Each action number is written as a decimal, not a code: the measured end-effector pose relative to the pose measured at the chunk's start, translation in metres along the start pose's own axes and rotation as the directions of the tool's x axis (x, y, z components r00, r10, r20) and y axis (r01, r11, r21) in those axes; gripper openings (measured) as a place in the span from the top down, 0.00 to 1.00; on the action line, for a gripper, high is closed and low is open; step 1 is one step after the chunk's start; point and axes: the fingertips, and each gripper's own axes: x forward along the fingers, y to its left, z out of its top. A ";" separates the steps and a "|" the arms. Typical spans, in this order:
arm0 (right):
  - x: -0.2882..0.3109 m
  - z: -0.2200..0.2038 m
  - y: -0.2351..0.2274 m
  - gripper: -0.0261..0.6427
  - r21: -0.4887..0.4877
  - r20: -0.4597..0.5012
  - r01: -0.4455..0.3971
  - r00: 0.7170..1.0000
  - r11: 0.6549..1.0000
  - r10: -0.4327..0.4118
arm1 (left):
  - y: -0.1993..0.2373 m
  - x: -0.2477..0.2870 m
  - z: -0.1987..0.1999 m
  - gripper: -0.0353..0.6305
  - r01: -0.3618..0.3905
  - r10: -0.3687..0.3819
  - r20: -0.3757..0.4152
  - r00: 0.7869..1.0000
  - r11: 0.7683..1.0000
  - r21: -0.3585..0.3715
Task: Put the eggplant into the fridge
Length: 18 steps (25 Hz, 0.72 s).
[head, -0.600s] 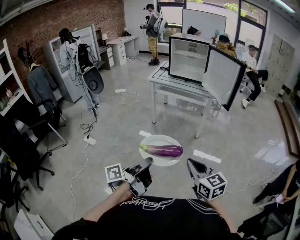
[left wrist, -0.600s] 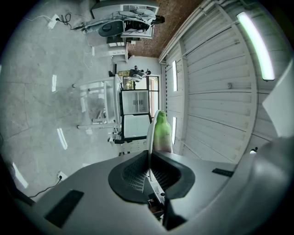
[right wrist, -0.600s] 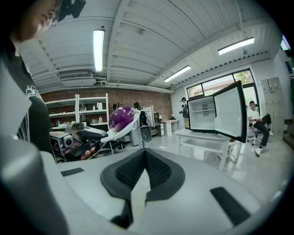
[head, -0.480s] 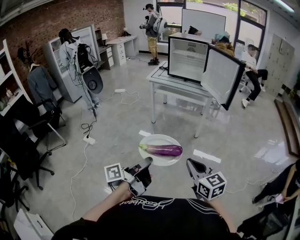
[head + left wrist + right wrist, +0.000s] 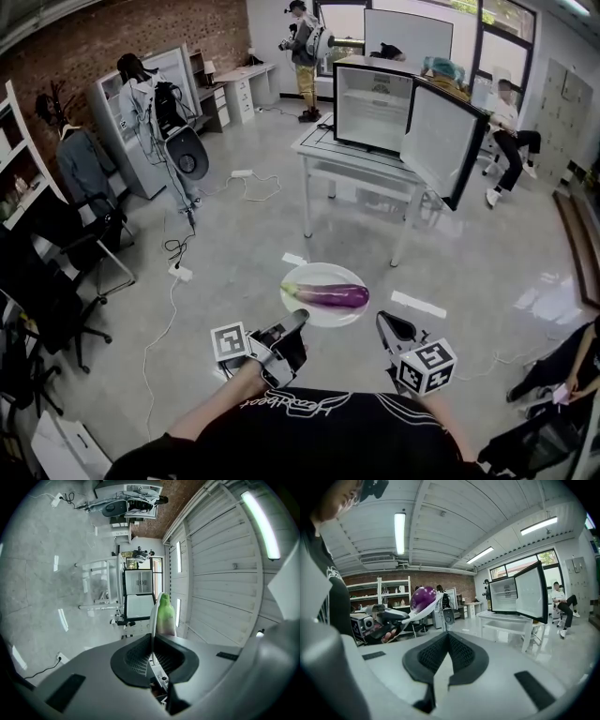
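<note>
One eggplant (image 5: 330,296) on one white plate (image 5: 324,318), left gripper (image 5: 297,322) pinching its 7 o'clock rim, right gripper (image 5: 385,324) closed, empty, one open fridge (image 5: 377,105) at 12 o'clock.

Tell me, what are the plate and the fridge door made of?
Plate: smooth plain white with a thin rim, so probably glazed ceramic or melamine; the look leaves that open. Fridge door: flat pale inner panel, likely moulded plastic, set in a dark frame.

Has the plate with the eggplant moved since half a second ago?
No. The plate with the eggplant sits just as far left of the white floor tape strip as before; the whole head view shifted together.
</note>
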 end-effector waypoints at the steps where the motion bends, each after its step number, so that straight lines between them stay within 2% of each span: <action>1: -0.001 0.000 -0.001 0.95 0.000 0.002 -0.003 1.000 1.000 0.003 | 0.000 0.001 -0.001 0.91 -0.001 0.001 0.001 1.000 1.000 0.001; 10: -0.010 -0.002 -0.012 0.95 -0.001 0.009 -0.018 1.000 1.000 0.018 | 0.004 0.014 -0.014 0.91 -0.019 0.019 0.001 1.000 1.000 0.001; 18: -0.007 -0.010 -0.023 0.95 0.053 0.004 -0.043 0.999 0.998 0.043 | 0.010 0.021 -0.015 0.91 -0.048 0.048 -0.002 0.999 0.999 -0.001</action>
